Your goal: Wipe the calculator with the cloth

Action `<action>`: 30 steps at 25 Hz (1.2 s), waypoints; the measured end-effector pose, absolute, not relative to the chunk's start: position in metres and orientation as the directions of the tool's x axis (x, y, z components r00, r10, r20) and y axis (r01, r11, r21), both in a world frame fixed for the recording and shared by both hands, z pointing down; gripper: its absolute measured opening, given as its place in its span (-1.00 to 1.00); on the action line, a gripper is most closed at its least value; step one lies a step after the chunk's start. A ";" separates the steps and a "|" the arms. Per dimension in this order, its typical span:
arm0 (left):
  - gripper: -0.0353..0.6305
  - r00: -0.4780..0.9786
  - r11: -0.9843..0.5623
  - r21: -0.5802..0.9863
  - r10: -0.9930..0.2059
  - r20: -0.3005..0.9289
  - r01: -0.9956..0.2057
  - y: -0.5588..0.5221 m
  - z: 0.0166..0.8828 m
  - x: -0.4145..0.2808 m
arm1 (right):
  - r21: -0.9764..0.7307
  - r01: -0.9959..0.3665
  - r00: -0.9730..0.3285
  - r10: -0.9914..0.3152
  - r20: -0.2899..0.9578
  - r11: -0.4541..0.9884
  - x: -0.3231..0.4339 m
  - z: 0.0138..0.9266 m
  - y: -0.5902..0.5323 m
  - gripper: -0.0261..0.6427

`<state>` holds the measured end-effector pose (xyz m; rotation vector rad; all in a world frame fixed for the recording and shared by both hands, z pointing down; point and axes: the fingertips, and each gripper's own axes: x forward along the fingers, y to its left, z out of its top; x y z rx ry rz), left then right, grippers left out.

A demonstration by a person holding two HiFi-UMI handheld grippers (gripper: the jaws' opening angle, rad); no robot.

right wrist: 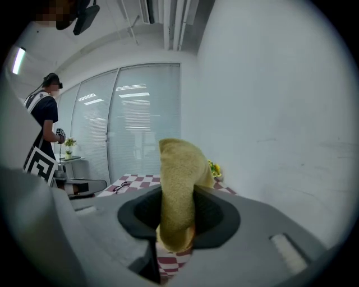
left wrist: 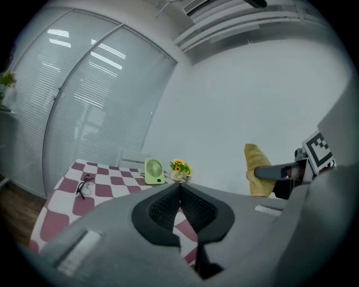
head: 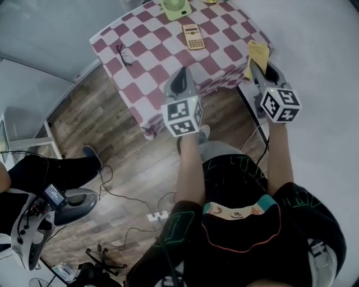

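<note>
While the calculator (head: 193, 36) lies untouched on the checked table (head: 147, 42), the task stands at the approach: cloth in hand, no wiping begun. The right gripper (head: 257, 68) has its jaws clamped on the yellow cloth (right wrist: 178, 190), which stands up from the pads as a folded wad, with a short end hanging below them. The left gripper (left wrist: 180, 188) has its jaws pressed together with nothing between them. In the head view both grippers are raised at the near edge of the table, and the calculator rests well apart from them, beyond the left gripper. It appears to lie face up, though it is too small there to be sure. A green fan (head: 175, 8) stands behind it and a pair of glasses (head: 124, 54) lies to its left, both apart from it.

The next move calls for carrying the cloth forward and down until the wad, not the jaw tips, meets the calculator's face. The calculator looks light and may slide under the stroke. The left gripper is free to steady one edge.
</note>
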<state>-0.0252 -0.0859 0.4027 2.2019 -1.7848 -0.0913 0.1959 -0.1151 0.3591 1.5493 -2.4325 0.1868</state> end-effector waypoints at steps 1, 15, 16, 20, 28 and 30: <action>-0.87 0.227 -0.181 0.270 -0.963 0.149 -0.946 -0.098 0.405 -0.024 | 0.025 -0.904 -0.404 -0.870 0.282 0.427 0.196 0.361 -0.128 -0.56; -0.87 0.229 -0.177 0.211 -0.938 0.258 -0.961 -0.202 0.428 -0.029 | -0.062 -0.874 -0.476 -0.821 0.316 0.482 0.166 0.376 -0.237 -0.56; -0.87 0.229 -0.176 0.209 -0.936 0.267 -0.962 -0.208 0.431 -0.031 | -0.063 -0.870 -0.481 -0.815 0.322 0.488 0.161 0.380 -0.243 -0.56; -0.87 0.236 -0.176 0.209 -0.921 0.310 -0.962 -0.231 0.447 -0.041 | -0.064 -0.864 -0.484 -0.790 0.375 0.499 0.144 0.405 -0.266 -0.56; -0.87 0.196 -0.134 0.191 -0.915 0.354 -0.972 -0.277 0.466 -0.073 | -0.035 -0.835 -0.508 -0.744 0.434 0.549 0.110 0.422 -0.314 -0.56; -0.87 0.205 -0.145 0.193 -0.915 0.347 -0.970 -0.285 0.469 -0.077 | 0.002 -0.819 -0.508 -0.727 0.463 0.574 0.101 0.429 -0.321 -0.56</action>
